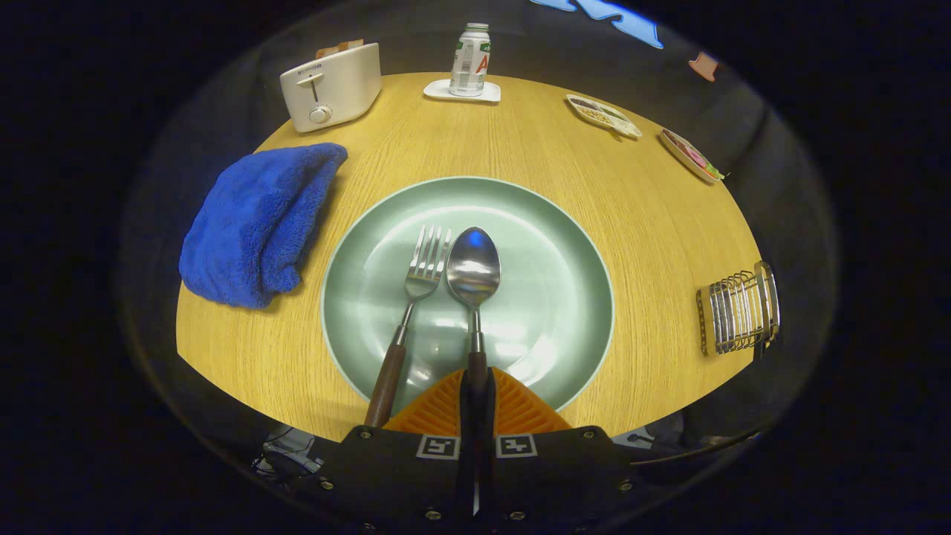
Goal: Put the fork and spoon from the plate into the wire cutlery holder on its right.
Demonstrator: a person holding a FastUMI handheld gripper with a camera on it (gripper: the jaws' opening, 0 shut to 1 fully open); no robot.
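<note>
Seen from above a round, light oak-grain wooden table (565, 186) ringed by dark booth wall: orange ribbed two-finger gripper (476, 397) clamped on the brown handle of a shiny steel spoon (473, 271), bowl lying on a pale green round plate (565, 297). Just left of it, a wood-handled steel fork (416, 297). Well right, at the table's edge, a wire cutlery holder (737, 310); left, a folded blue towel (256, 223); beyond, a white toaster (331, 85).

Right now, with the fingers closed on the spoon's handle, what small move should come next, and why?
Probably lift the spoon straight up off the plate. The gripper looks shut on its handle, the fork lies close beside it, and the wire cutlery holder stands well off beyond the plate's rim.
</note>
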